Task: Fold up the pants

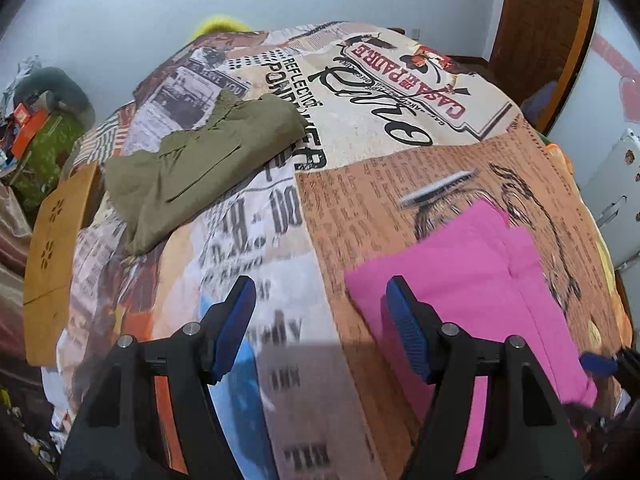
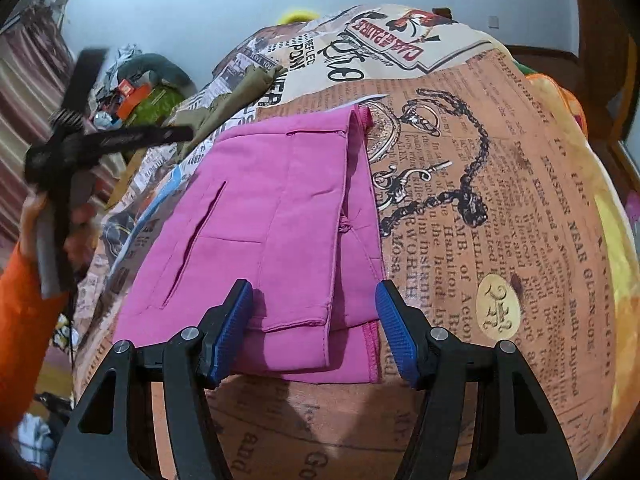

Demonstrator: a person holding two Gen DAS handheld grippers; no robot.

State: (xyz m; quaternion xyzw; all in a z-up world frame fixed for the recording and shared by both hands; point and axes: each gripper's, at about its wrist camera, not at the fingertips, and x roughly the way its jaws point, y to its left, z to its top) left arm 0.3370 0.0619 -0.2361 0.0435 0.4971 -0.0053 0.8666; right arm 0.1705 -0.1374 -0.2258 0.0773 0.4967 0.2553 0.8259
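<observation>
The folded pink cloth pants point(image 2: 276, 216) are lying flat on the newspaper-print bedspread point(image 2: 500, 208), both the left gripper point(image 1: 320, 328) and right gripper point(image 2: 314, 324) are wide and empty, so the near hem should be pinched evenly.

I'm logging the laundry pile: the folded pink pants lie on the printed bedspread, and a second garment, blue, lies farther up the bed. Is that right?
Not quite: the second garment is olive green, not blue, as the left wrist view shows. The rest holds: the folded pink pants lie on the printed bedspread, with the other garment farther up the bed.
</observation>
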